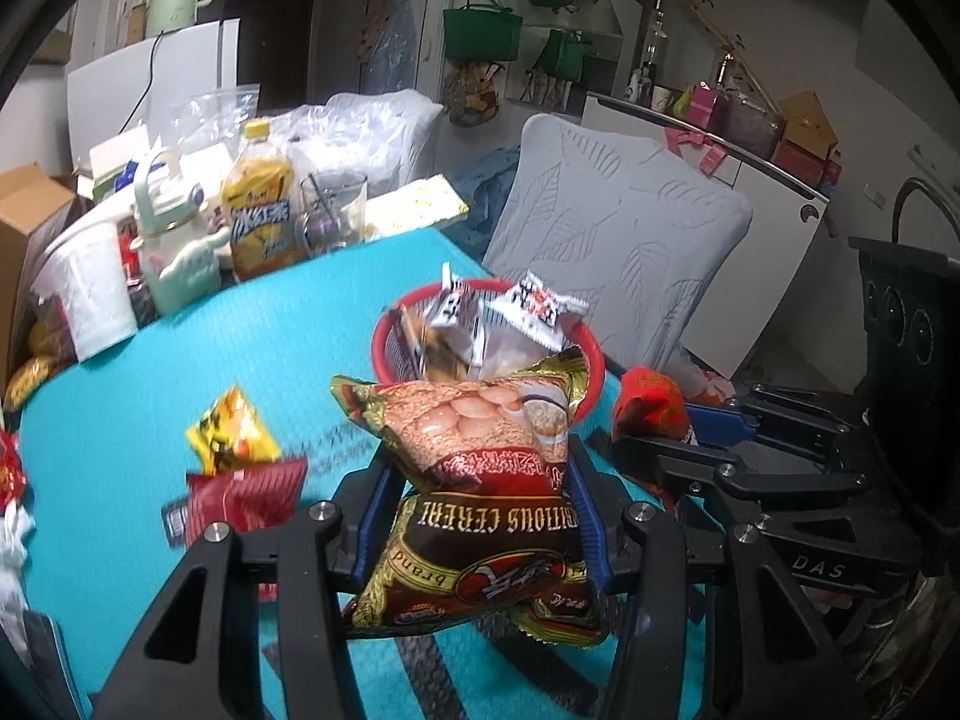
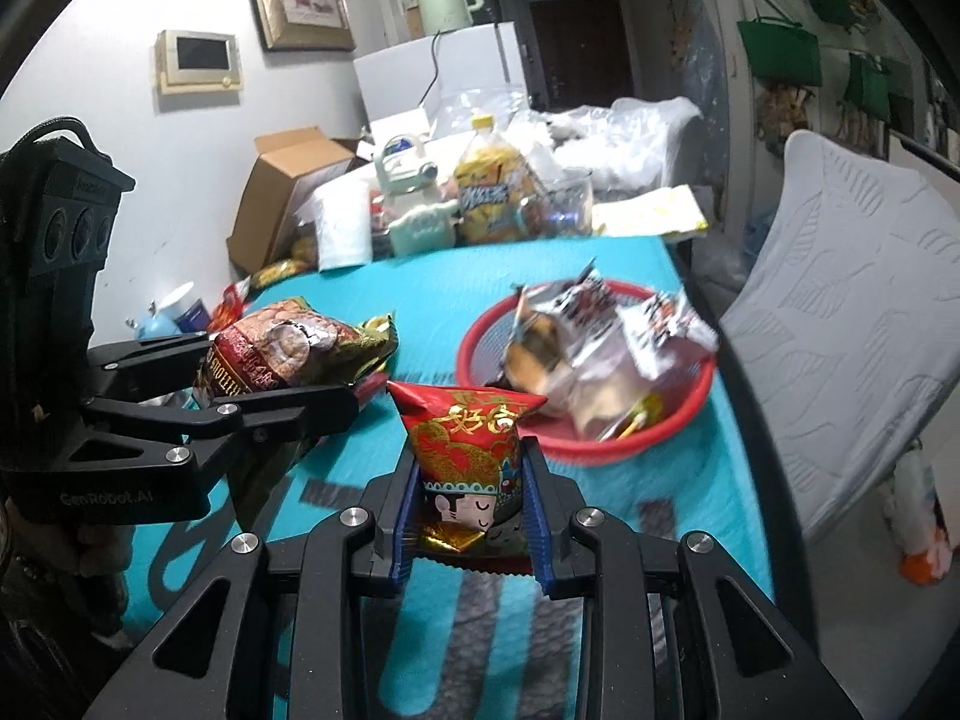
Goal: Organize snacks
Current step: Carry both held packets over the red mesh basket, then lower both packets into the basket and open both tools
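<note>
Cereal packet (image 1: 480,498): light, puffy, crinkly foil, likely slippery; we pinch mid-body. Left gripper (image 1: 480,480) clamped on it, held above mat just short of red basket (image 1: 384,348). Right gripper (image 2: 471,480) clamped on red snack pouch (image 2: 465,450), soft and light, beside basket, angled toward it.

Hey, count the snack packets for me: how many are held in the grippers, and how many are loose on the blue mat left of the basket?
Held in grippers: 2, cereal packet and red packet
Loose on mat: 2, yellow packet and dark red packet
Total: 4
</note>
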Tool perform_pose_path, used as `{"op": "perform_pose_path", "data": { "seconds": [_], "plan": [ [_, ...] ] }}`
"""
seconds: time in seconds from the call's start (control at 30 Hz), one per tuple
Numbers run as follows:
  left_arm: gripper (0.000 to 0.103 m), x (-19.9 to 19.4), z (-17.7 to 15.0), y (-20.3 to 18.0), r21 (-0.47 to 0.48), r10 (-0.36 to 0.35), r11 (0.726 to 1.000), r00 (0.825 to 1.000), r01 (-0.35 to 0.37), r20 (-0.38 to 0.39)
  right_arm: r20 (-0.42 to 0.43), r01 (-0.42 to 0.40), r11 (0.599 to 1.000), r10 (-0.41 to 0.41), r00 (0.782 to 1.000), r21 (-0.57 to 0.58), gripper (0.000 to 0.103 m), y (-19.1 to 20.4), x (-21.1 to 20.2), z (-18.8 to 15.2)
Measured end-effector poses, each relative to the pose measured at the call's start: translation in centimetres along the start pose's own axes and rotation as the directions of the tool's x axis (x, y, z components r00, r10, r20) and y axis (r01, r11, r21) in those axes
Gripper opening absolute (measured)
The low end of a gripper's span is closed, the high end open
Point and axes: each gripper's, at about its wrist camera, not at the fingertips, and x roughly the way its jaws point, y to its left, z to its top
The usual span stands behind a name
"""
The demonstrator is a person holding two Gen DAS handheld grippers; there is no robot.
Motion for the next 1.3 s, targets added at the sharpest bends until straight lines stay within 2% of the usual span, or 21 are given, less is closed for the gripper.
{"op": "perform_pose_path", "data": {
  "seconds": [0.4,0.53,0.73,1.0,1.13,1.3],
  "plan": [
    [0.05,3.9,4.0,-0.8,0.031,-0.008,1.0,1.0,0.008,0.019,0.05,0.058,0.998,-0.059,0.997,0.033,0.029,-4.0,0.4,3.0],
    [0.05,5.9,4.7,-1.0,0.051,0.012,0.999,1.0,-0.012,0.007,0.053,0.086,0.996,-0.087,0.995,0.022,0.029,-5.2,1.2,3.3],
    [0.05,8.8,4.9,-0.4,0.026,-0.002,1.0,1.0,0.003,-0.031,0.031,0.087,0.995,-0.088,0.996,0.039,0.029,-7.0,2.6,3.6],
    [0.05,10.8,4.7,-0.2,0.025,0.049,0.998,0.999,-0.049,-0.008,0.009,0.079,0.996,-0.08,0.997,0.047,0.029,-8.4,4.4,3.5],
    [0.051,12.1,4.4,0.2,0.009,0.016,1.0,0.999,-0.015,-0.049,-0.004,0.075,0.995,-0.075,0.997,0.058,0.029,-8.8,5.2,3.3],
    [0.055,13.1,4.2,0.6,-0.005,0.042,0.999,0.995,-0.043,-0.094,-0.017,0.074,0.996,-0.073,0.997,0.055,0.029,-8.9,6.2,3.2]
  ]
}}
